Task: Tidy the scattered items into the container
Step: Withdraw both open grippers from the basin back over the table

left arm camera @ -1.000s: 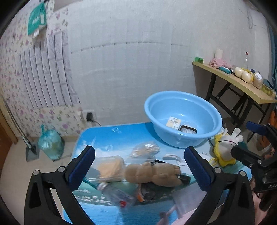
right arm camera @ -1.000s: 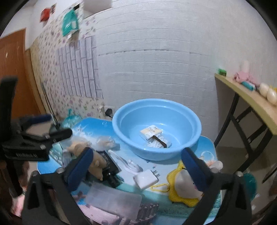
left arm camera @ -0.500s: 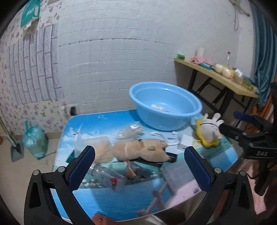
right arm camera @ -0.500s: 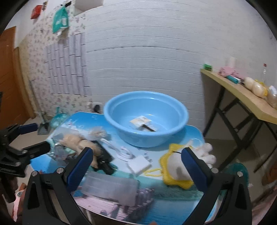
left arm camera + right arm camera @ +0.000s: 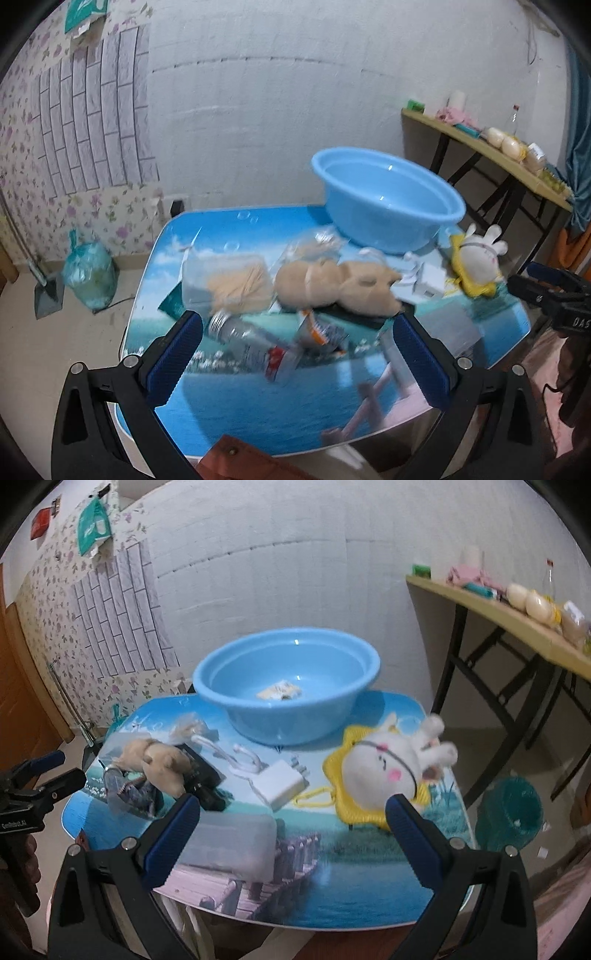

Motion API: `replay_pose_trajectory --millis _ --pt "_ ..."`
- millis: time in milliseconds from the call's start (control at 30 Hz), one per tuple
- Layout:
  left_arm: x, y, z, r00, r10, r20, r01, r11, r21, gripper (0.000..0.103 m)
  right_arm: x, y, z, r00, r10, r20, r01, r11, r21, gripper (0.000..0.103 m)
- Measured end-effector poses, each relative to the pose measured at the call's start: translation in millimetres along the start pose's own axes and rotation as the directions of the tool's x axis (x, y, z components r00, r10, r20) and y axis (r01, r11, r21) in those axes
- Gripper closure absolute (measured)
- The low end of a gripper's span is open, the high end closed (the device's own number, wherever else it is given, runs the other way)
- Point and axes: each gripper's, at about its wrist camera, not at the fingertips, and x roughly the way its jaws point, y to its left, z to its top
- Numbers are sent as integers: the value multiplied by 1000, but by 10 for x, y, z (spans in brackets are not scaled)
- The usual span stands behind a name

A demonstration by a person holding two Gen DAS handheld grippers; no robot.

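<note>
A blue basin (image 5: 286, 686) stands at the back of the small table and holds a small packet (image 5: 279, 692); it also shows in the left wrist view (image 5: 388, 205). A brown plush bear (image 5: 336, 282), a clear box of sticks (image 5: 229, 282), a plastic bottle (image 5: 251, 341), a white charger (image 5: 281, 783), a white rabbit plush on yellow (image 5: 384, 771) and a frosted case (image 5: 229, 840) lie scattered. My left gripper (image 5: 295, 363) is open and empty above the table's near edge. My right gripper (image 5: 293, 836) is open and empty in front of the case.
The table (image 5: 258, 406) has a printed sea picture. A wooden side table (image 5: 517, 624) with bottles stands at right, a green bin (image 5: 511, 818) below it. A tied bag (image 5: 88, 275) and dustpan sit on the floor at left.
Both grippers have pulled back and lowered from the basin toward the table's near side. Both stayed open and empty.
</note>
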Motion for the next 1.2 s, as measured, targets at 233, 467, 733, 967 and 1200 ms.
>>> replay_pose_trajectory --millis 233,467,733,967,1200 --pt "145 49 -133 999 10 -52 -10 1000 2 0 113 -37 -85 999 30 -33 -29 999 26 0" --pt "265 177 -239 995 9 -100 -13 999 -40 0 188 -4 -132 997 44 -57 -43 999 18 0" --pt "434 292 -221 991 -1 -133 -13 995 -100 0 262 86 -161 995 49 -82 -50 999 -5 0" --pt "574 346 -188 988 -44 -146 22 989 -149 0 321 143 -160 992 56 -111 -57 998 -8 0" --pt "676 382 -221 985 -57 -164 31 987 -157 0 422 291 -180 985 82 -151 -87 996 -28 0"
